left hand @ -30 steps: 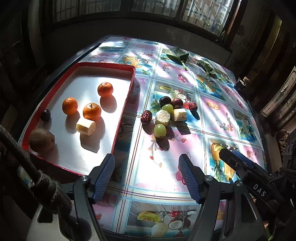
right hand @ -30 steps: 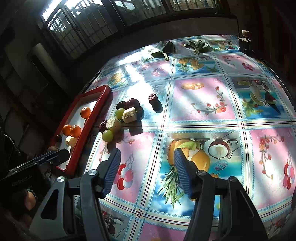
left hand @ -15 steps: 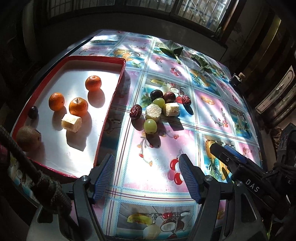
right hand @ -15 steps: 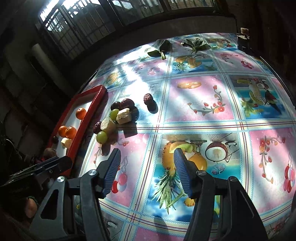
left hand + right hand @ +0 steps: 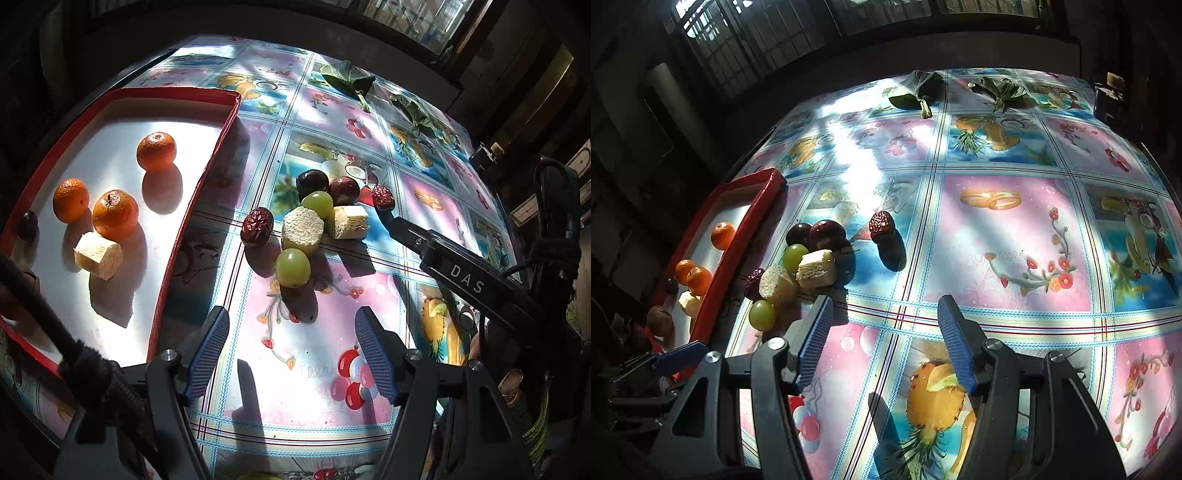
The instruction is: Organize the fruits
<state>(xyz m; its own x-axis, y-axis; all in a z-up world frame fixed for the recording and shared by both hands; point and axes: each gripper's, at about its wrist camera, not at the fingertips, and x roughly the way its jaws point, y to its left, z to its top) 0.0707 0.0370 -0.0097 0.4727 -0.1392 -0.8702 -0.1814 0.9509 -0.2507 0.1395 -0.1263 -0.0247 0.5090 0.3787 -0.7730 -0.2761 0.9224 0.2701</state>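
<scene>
Left gripper [image 5: 291, 354] closing, empty, over fruit-print tablecloth [image 5: 314, 354]; barred windows [image 5: 738, 37] behind.

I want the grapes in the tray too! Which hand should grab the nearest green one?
Probably the left. The left gripper has open jaws lined up just below the near green grape, with the red tray beside it. The right gripper points past the pile.
</scene>
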